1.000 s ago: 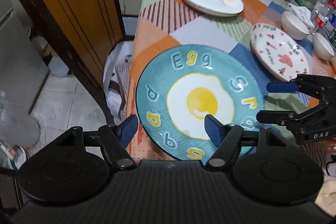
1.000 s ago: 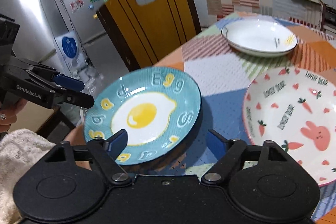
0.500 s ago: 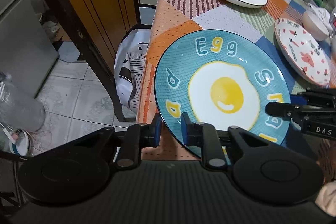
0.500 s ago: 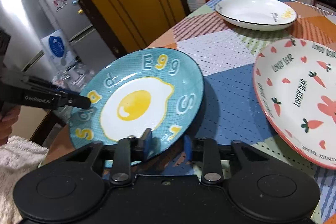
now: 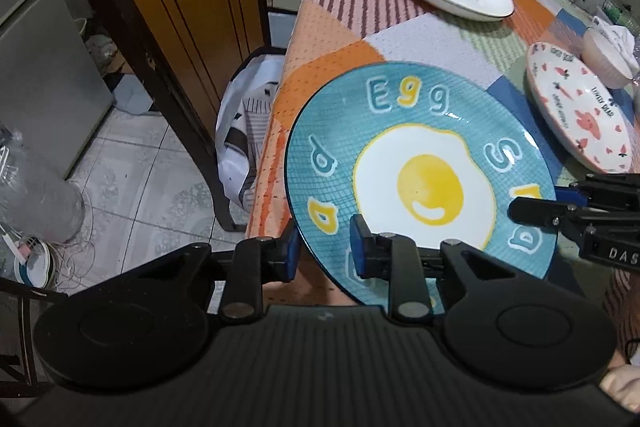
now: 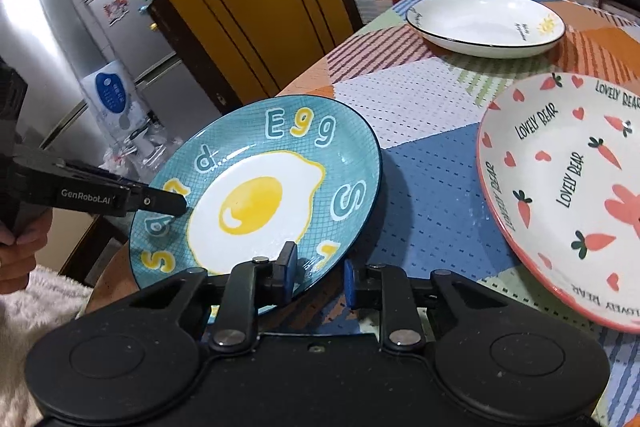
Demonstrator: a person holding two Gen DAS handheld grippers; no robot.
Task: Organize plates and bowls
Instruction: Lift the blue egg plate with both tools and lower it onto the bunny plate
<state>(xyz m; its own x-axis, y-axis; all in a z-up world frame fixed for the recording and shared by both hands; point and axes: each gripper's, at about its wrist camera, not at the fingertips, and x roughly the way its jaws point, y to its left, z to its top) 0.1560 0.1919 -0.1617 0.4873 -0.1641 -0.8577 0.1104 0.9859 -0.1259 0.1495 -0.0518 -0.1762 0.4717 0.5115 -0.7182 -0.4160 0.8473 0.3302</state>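
Both hand-held grippers pinch the round teal ceramic egg-print plate [image 5: 420,183]: left hand-held gripper [image 5: 323,250] on its near-left rim, right hand-held gripper [image 6: 318,273] on the near-right, tilting it above the counter [image 6: 424,95] edge; the pink carrot-print plate [image 6: 568,195] lies rightward.

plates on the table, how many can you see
3: the egg plate at the near edge, held by both tools; the carrot plate to its right; the white plate at the far end. Others may be hidden.
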